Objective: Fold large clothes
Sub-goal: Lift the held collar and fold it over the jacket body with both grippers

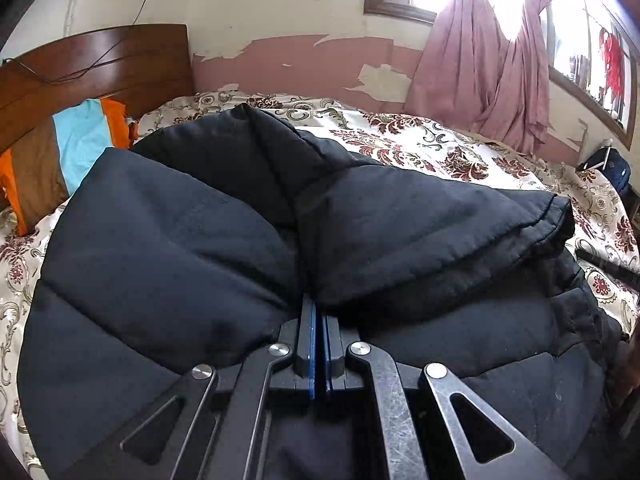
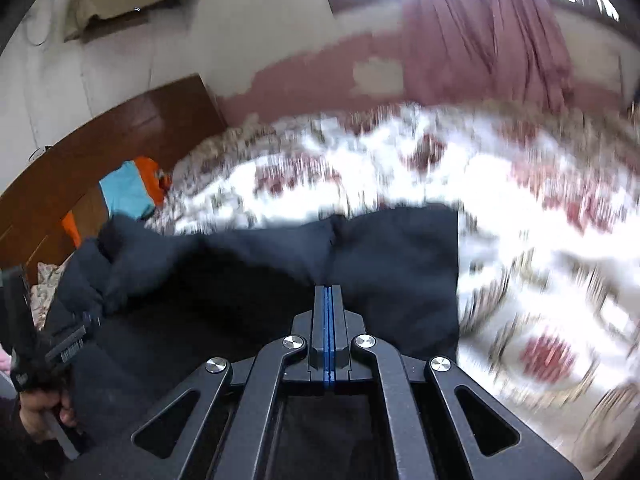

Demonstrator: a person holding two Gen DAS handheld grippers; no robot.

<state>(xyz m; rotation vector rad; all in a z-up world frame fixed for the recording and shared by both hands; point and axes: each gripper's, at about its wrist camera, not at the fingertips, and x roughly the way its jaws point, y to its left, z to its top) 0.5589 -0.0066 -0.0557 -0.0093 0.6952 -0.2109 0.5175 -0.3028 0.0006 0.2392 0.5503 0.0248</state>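
Left gripper [image 1: 318,312]: jaws pressed together, pinching a fold of the black padded jacket [image 1: 192,216]. Right gripper [image 2: 328,292]: jaws likewise clamped, apparently on the jacket's edge; the exact contact is hidden. The jacket lies bunched on the floral bedspread [image 1: 420,136], one panel already doubled over. To fold cleanly, carry both pinched points level and together, lay the edge flush on the lower layer, then release. Striped pillow [image 1: 72,148] sits by the headboard [image 1: 100,64].
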